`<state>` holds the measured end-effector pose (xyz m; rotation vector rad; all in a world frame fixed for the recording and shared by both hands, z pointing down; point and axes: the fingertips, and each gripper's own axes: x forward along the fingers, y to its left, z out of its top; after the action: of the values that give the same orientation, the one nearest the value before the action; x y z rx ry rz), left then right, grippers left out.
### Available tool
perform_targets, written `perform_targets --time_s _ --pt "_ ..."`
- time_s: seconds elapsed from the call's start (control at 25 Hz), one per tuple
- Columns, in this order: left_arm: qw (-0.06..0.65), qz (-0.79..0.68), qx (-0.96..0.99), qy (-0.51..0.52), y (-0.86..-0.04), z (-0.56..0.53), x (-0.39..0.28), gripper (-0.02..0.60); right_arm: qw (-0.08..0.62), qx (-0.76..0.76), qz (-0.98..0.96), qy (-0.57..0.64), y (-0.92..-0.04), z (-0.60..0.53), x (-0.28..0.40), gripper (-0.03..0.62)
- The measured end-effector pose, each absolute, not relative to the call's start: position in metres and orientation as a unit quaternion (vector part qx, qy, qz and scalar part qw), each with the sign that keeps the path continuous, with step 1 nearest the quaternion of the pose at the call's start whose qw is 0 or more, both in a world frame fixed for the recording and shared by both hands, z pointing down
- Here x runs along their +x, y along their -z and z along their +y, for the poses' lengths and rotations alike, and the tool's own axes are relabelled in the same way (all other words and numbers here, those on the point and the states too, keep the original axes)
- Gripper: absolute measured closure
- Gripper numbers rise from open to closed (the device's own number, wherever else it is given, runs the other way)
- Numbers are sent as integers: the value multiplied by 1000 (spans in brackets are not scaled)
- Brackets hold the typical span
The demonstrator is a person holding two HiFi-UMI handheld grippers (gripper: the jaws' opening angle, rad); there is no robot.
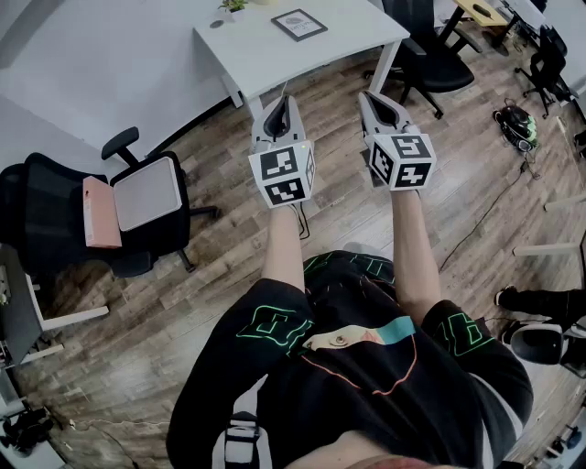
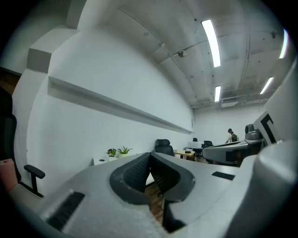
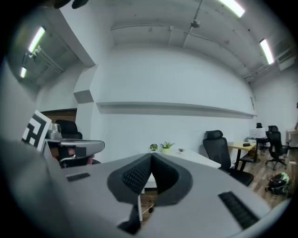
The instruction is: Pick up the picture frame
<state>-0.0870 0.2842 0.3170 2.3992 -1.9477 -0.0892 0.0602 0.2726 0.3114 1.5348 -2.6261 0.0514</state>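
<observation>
Up at the far end of the white surface (image 1: 275,57), close to its back edge, the picture frame (image 1: 298,24) is lying flat with its dark border showing, and nothing is touching it. A little potted plant (image 1: 233,6) sits at the corner to the left of it. The person is standing on the wood floor (image 1: 220,256) with both arms stretched forward. The left gripper (image 1: 282,99) and right gripper (image 1: 366,95) are side by side, level with each other, both pointing toward the surface but stopped short of its near edge, so they're well apart from the frame. In the left gripper view the jaws are pressed right together at the tips with nothing between them, just the ribbed pads (image 2: 139,173) meeting in a line. Same deal in the right gripper view: jaws fully together, empty, with the surface and plants visible beyond them. Off to the person's left there's a black office chair (image 1: 55,215) with a grey seat pad and something pink propped against it. Another black chair (image 1: 430,57) is parked at the right end of the surface.
</observation>
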Motion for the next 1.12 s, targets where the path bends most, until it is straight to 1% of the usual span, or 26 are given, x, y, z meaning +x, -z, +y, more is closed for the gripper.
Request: perform_targets --time_s 0.32,0.56,0.8,1.12 --pt "30 -622 782 31 -321 280 -97 574 54 506 -861 -18 -315 268 48 589" --pt "55 -620 782 36 -326 278 -106 574 56 509 -859 -22 -312 265 45 589" --pt "66 -607 790 54 -326 274 -101 574 64 512 -856 -26 -316 264 49 589" --pt "75 -603 793 43 -339 259 -88 575 69 521 -849 -45 -330 250 67 589"
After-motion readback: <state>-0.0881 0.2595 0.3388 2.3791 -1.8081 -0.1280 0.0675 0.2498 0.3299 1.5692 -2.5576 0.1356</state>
